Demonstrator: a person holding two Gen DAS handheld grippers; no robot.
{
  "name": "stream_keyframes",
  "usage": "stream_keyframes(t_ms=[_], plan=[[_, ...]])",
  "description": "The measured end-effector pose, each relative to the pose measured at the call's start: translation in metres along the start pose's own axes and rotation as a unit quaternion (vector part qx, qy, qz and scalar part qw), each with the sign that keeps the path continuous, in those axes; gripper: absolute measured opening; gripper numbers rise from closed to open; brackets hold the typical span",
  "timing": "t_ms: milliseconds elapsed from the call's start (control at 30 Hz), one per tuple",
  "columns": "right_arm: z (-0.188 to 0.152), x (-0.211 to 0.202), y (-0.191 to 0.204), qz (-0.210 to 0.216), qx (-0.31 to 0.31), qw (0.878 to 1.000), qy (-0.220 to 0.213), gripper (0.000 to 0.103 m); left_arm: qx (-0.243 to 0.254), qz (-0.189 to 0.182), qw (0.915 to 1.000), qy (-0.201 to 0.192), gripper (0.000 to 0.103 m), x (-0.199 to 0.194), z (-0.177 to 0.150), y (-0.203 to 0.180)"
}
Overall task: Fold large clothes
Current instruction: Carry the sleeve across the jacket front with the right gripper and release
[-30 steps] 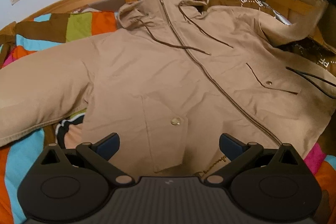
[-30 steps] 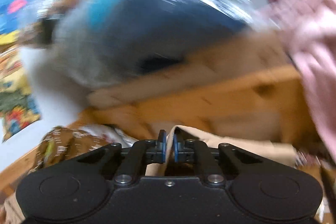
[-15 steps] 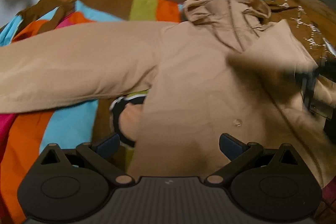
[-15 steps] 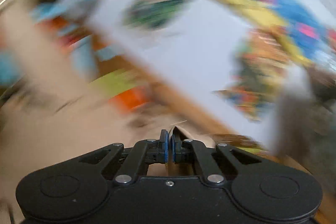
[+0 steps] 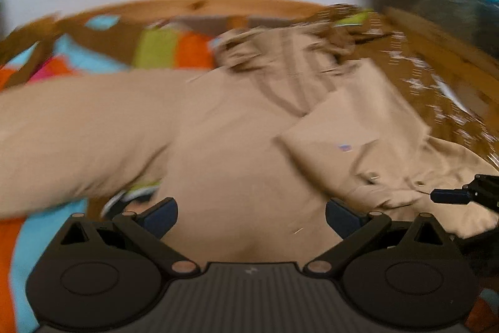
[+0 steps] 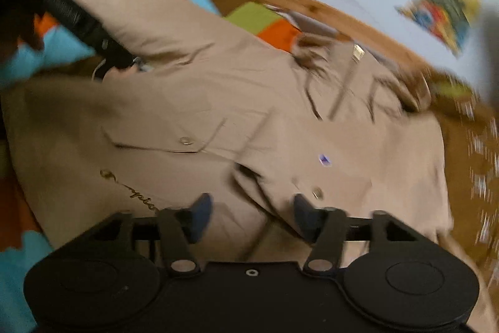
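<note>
Both tools now stand with jaws apart: the right tool point(image 6: 249, 216), clamped on a sleeve a second ago, has let go, and that sleeve point(image 5: 358, 139) now lies folded across the chest of the tan jacket point(image 5: 224, 152); the left tool point(image 5: 251, 217) hovers open over the hem, holding nothing; so one fold looks done, with the far sleeve point(image 5: 78, 130) still spread on the bed point(image 5: 46, 233); the jacket lies face up, long axis from hem near the tools to hood point(image 5: 268, 49) at the headboard point(image 5: 202, 5).
</note>
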State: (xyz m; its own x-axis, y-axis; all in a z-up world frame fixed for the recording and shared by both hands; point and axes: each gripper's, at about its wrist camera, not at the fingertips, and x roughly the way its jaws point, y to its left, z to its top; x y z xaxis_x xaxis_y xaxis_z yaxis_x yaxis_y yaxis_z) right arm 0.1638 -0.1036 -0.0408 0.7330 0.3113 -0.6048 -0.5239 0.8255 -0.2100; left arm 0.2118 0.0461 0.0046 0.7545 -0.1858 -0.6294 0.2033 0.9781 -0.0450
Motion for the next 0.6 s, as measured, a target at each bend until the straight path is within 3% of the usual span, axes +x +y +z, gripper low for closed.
stream_keyframes(t_ms=[67, 133, 233, 333, 400, 467, 533, 600], plan=[[-0.007, -0.011, -0.021, 0.008, 0.064, 0.998, 0.009, 0.065, 0.051, -0.018, 0.9985, -0.009, 0.102, 0.012, 0.003, -0.021], [-0.021, -0.023, -0.047, -0.013, 0.142, 0.99, 0.017, 0.065, 0.116, -0.035, 0.9925, -0.011, 0.102, 0.026, 0.005, -0.049], [-0.045, -0.035, -0.08, -0.076, 0.256, 0.963, 0.015, 0.065, 0.199, -0.063, 0.978, -0.003, 0.102, 0.047, 0.004, -0.09], [-0.063, -0.045, -0.096, -0.126, 0.303, 0.945, -0.001, 0.065, 0.228, -0.091, 0.9693, 0.009, 0.095, 0.065, -0.004, -0.119], [-0.07, -0.049, -0.1, -0.147, 0.315, 0.937, -0.01, 0.065, 0.251, -0.078, 0.9649, 0.01, 0.093, 0.073, -0.008, -0.138], [-0.075, -0.054, -0.101, -0.156, 0.331, 0.931, -0.016, 0.065, 0.284, -0.044, 0.9576, 0.007, 0.075, 0.08, -0.013, -0.157], [-0.079, -0.06, -0.099, -0.161, 0.339, 0.926, -0.022, 0.065, 0.313, -0.014, 0.9498, -0.005, 0.065, 0.082, -0.017, -0.169], [-0.08, -0.062, -0.098, -0.162, 0.348, 0.923, -0.028, 0.065, 0.323, 0.007, 0.9463, -0.022, 0.048, 0.078, -0.02, -0.177]])
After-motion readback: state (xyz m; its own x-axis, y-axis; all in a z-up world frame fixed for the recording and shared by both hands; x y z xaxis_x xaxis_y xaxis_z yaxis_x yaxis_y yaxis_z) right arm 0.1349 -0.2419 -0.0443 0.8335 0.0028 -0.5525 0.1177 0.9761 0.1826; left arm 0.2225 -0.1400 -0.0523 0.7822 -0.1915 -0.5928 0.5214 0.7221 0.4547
